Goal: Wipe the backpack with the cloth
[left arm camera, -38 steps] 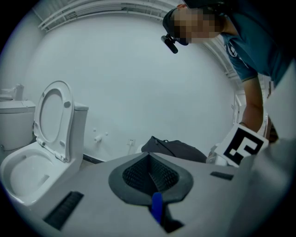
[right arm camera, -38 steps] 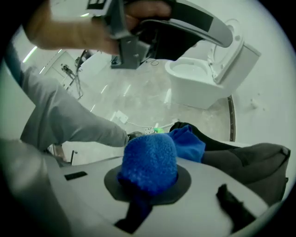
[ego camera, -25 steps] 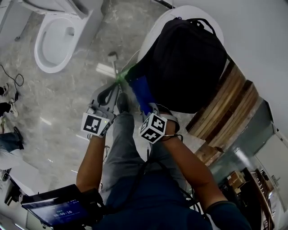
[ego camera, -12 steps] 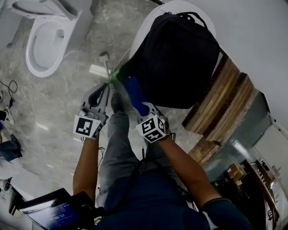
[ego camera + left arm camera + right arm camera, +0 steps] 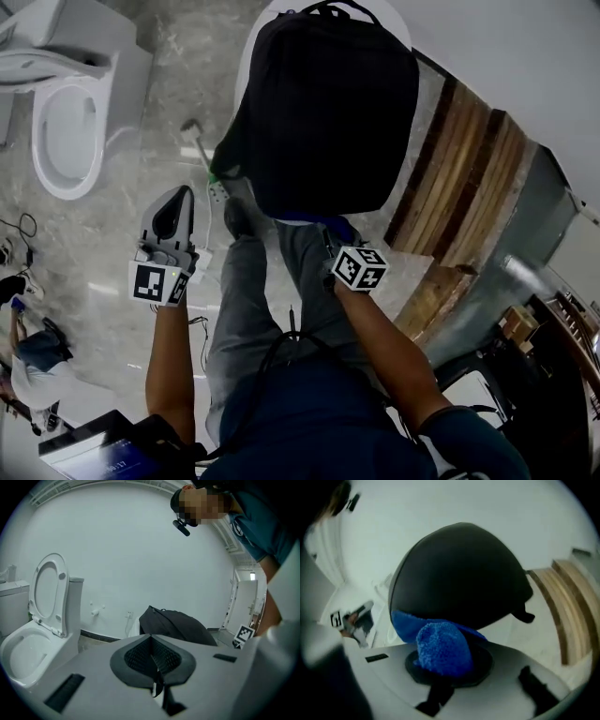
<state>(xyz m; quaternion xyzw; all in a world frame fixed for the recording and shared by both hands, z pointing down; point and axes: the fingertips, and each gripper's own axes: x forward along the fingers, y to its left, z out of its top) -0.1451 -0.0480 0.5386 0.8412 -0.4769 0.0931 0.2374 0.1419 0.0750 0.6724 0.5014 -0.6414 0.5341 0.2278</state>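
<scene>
Mid-wipe: my right gripper (image 5: 447, 667), fingers pinching blue terry cloth (image 5: 440, 648), has slid from black fabric backpack's (image 5: 328, 103) side to its near lower edge. Left gripper (image 5: 171, 208), fingers pressed together and empty, has drawn clear. Wiping under way, I judge; upper panel pending.

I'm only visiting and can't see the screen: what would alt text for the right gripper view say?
The right gripper holds a bunched blue cloth between its jaws, and the cloth reaches the lower edge of a black backpack that fills the middle of the picture. Pale wooden slats lie at the right, with a white wall behind.
</scene>
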